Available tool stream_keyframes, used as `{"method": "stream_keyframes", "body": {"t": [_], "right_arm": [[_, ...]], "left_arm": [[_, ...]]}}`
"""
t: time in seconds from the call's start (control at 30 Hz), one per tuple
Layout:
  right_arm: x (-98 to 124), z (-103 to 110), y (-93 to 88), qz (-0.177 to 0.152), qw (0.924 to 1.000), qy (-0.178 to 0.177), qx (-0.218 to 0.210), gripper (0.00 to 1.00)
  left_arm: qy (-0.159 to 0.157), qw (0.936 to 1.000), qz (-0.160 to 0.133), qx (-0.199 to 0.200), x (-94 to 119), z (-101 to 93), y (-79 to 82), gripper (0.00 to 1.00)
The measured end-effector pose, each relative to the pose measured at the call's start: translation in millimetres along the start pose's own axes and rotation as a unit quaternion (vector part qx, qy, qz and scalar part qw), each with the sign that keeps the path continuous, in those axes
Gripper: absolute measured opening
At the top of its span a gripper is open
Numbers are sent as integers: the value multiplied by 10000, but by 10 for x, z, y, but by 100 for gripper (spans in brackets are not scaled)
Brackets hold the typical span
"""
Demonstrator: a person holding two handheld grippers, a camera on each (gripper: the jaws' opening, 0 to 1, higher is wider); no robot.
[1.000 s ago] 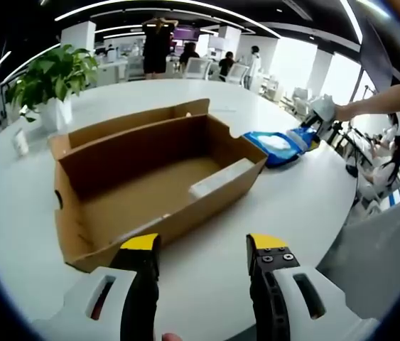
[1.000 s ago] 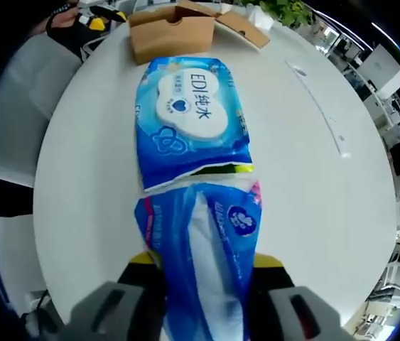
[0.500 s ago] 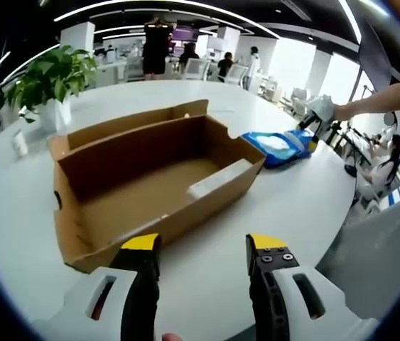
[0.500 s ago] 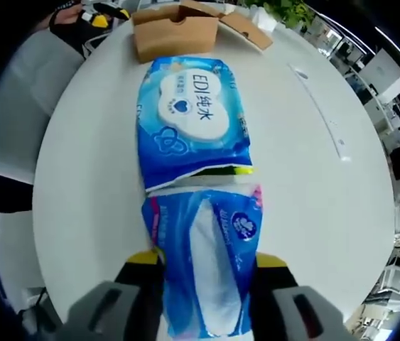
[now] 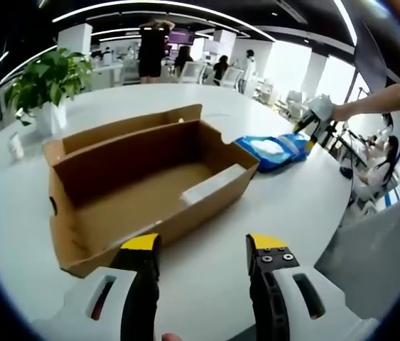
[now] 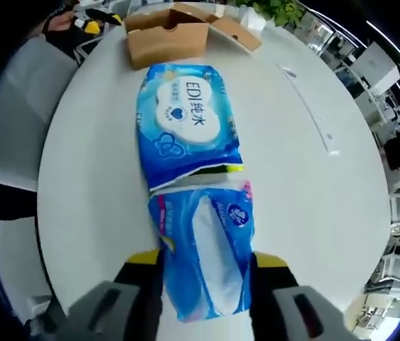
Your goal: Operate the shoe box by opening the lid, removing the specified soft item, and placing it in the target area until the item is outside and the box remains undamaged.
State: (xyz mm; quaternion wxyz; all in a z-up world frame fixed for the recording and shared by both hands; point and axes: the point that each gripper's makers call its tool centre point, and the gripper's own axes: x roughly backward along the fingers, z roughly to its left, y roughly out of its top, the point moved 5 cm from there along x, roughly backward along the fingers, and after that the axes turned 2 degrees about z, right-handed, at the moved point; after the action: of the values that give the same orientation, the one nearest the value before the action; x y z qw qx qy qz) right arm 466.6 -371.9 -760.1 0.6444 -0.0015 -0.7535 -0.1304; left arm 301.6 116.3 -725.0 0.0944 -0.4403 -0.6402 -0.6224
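Office room, white round table [image 5: 306, 206]: open shoe box [image 5: 143, 185], 2 blue tissue packs [image 6: 196, 199], potted plant [image 5: 43, 78]; left gripper [image 5: 203, 249] released, right gripper [image 6: 207, 259] released, pack between jaws.

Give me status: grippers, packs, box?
Both grippers open, left gripper empty. Two blue packs on the table, nearer end between the right gripper's jaws. Box open, emptied. Nothing blocking.

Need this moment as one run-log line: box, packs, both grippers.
shoe box: open, empty | tissue packs: on table, outside box | right gripper: open, jaws astride near pack | left gripper: open, empty, before box
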Motion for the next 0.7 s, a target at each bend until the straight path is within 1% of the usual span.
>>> {"method": "stream_keyframes", "body": {"t": [0.23,0.4,0.6,0.7], "right_arm": [[165,-16,10,-156,9991,-129,-375,46],[263,-29,-14,-322,9967,-232,-702,47],[386,-31,30,-678,9896,-357,-1214,48],[435,-26,55,-852,9841,-426,-1497,48]], "left_arm": [[-93,9999,-76,-41,6,-55,41,49],[-149,9998,-121,-65,17,-88,62,49],[-218,9996,-185,-86,31,-133,90,49],[-256,9994,-207,-106,27,-141,107,49]]}}
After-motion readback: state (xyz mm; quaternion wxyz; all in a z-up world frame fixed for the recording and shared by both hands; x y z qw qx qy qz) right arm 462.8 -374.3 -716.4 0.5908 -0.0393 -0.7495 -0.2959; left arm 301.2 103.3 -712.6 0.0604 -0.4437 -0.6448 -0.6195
